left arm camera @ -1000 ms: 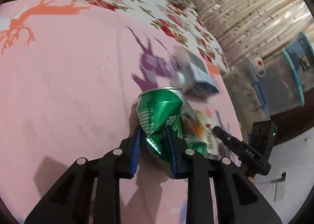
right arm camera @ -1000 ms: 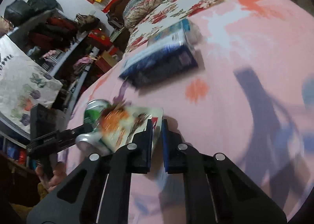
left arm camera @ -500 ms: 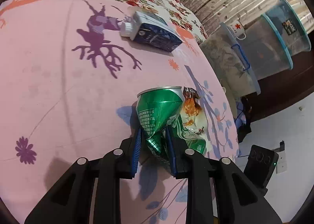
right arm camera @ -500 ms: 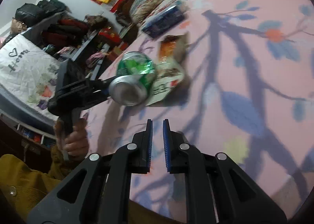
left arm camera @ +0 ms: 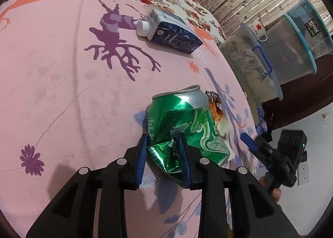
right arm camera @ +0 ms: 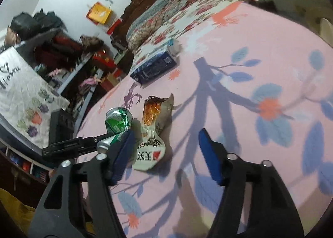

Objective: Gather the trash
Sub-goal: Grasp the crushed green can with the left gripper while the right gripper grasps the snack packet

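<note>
Three pieces of trash lie on the bed (left arm camera: 62,84), which has a pink sheet with tree prints, and I go through them from big to small. Farthest from me is the dark blue carton (left arm camera: 174,34), on its side with the white cap toward the pillows, well apart from the other two; I think it waits for a later pass.

Nearer is the crushed green can (left arm camera: 181,125). My left gripper (left arm camera: 164,154) is clamped on its dented lower part, both blue pads pressing into the fold, and the can tilts up from the sheet. The crumpled part gives the narrow jaws something to bite, so I judge the hold is good.

Just beside the can lies the torn snack wrapper (right arm camera: 152,131), flat on the sheet, open end away from me. My right gripper (right arm camera: 164,150) has just been opening its jaws; they now stand wide apart, empty, with the wrapper ahead between them. Both grippers point downward at a slant toward the bed.
</note>
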A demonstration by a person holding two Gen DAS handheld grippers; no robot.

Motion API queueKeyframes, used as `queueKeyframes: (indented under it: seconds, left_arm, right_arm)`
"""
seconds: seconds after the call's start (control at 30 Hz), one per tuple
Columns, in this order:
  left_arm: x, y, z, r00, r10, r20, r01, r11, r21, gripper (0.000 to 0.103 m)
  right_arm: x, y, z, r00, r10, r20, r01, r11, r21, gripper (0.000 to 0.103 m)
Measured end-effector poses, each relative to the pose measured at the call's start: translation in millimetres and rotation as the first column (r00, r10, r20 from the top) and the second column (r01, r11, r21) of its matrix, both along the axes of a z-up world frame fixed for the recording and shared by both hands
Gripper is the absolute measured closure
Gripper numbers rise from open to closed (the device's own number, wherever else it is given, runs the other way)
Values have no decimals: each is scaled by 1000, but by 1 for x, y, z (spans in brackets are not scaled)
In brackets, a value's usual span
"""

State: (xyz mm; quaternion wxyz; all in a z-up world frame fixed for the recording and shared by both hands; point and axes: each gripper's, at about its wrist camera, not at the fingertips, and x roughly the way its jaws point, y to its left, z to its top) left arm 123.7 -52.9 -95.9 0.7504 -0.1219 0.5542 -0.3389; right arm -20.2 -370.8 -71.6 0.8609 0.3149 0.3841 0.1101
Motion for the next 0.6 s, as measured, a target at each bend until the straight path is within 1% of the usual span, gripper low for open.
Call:
queueKeyframes:
  seconds: [0.07, 0.13, 0.2, 0.23, 0.27, 0.3, 0.33, 0.4, 0.53, 0.6]
  left_arm:
    - [-1, 0, 0, 1000, -1, 5, 1, 1000, 1, 75]
    - [-1, 0, 0, 1000, -1, 4, 1, 1000, -3, 75]
    - [-1, 0, 0, 1000, 0, 6, 0, 1000, -2, 75]
    - [-1, 0, 0, 1000, 0, 7, 0, 1000, -2, 77]
    - [0, 0, 0, 1000, -2, 7, 2, 1000, -8, 81]
    - [-1, 0, 2, 1000, -6, 7, 6, 1000, -20, 82]
    - [-1, 0, 5, 1000, -10, 9, 10, 1000, -28, 83]
    - [-3, -2, 11, 1000, -20, 18, 21, 999, -44, 83]
    - [-2, -14, 23, 998, -46, 33, 48, 997, -58, 86]
    - [0, -28, 28, 997, -71, 31, 72, 995, -67, 87]
  right_arm:
    - [15, 8, -5, 999, 26, -21, -27, 999, -25, 47]
    - [32, 19, -9, 997, 54, -47, -56, 997, -50, 50]
    - [47, 29, -15, 993, 86, -82, -90, 995, -46, 56]
    - [52, 36, -15, 991, 110, -79, -115, 992, -55, 70]
    - [55, 43, -17, 986, 142, -92, -148, 988, -53, 82]
    - [55, 48, -18, 984, 155, -87, -159, 986, -44, 83]
    - [52, 51, -15, 985, 157, -69, -160, 986, -43, 92]
    - [46, 47, -10, 989, 140, -47, -142, 989, -35, 92]
    - [25, 10, -3, 999, 30, -10, -30, 999, -10, 93]
    - [12, -14, -1, 999, -37, -1, 37, 999, -18, 93]
